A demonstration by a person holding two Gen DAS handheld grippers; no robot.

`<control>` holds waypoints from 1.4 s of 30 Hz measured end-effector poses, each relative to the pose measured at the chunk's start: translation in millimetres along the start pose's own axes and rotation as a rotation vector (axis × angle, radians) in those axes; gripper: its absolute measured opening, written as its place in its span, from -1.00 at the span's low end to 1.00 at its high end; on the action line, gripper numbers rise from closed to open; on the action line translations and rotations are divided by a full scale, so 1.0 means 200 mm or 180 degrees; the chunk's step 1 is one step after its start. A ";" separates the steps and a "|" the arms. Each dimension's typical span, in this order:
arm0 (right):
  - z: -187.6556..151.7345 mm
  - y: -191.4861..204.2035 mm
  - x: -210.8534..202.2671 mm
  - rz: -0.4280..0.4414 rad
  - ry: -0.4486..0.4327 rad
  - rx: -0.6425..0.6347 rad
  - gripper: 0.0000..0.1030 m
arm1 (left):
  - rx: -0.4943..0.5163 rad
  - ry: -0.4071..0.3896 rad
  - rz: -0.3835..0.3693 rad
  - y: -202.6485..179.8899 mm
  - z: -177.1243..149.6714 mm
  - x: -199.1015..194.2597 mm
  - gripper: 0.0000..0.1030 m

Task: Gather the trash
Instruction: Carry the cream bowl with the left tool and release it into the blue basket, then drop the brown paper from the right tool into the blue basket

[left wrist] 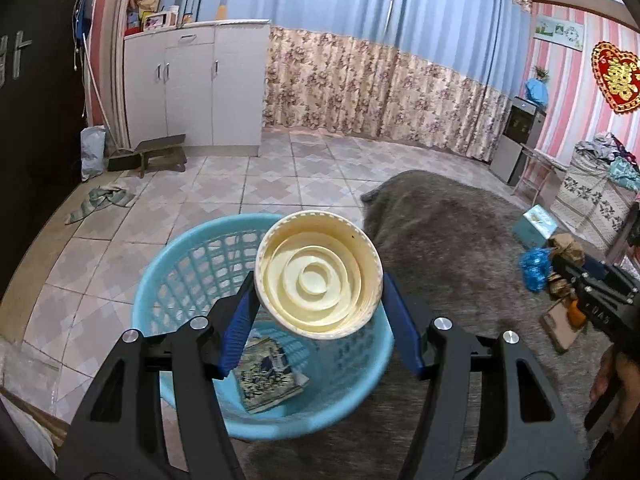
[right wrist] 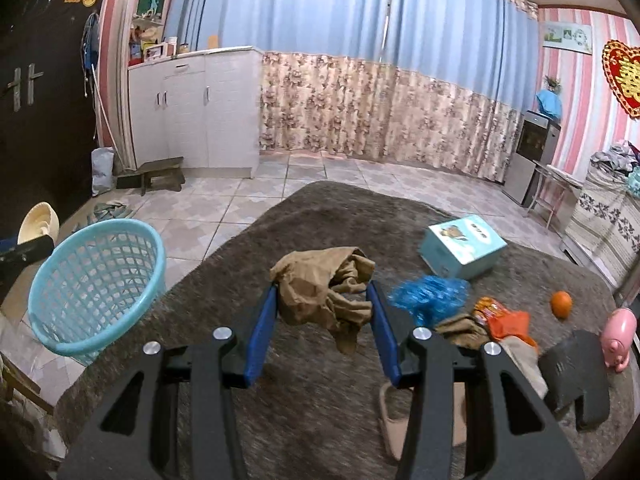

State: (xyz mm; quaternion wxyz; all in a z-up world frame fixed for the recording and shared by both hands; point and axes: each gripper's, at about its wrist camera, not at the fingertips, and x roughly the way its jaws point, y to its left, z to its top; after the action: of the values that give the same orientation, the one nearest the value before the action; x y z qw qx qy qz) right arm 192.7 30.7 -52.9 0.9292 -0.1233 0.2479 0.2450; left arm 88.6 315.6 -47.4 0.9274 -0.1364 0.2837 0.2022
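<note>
Left gripper [left wrist: 318, 276] grasping cream bowl [left wrist: 318, 274] above blue basket [left wrist: 188, 264]; right gripper [right wrist: 323, 298] grasping crumpled brown paper [right wrist: 320, 288] over grey rug [right wrist: 320, 400].

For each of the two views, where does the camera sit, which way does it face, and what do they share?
Left wrist: on the left hand-held gripper, facing down over the blue basket; its fingers clamp a cream bowl; a hand at the right edge.
Right wrist: on the right hand-held gripper, facing across the grey rug; it grips crumpled brown paper.
Shared: basket, rug, light-blue box, curtains, white cabinet.
</note>
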 end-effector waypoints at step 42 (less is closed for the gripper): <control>0.08 0.85 0.36 0.0864 0.0295 -0.0201 -0.10 | -0.0059 -0.0023 0.0411 0.49 0.07 0.00 0.87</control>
State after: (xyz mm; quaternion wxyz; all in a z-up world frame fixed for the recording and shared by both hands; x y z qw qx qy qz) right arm 165.6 209.5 -94.2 0.8707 -0.1289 0.2971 0.3701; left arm 51.4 406.4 -49.0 0.9121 -0.1256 0.2867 0.2646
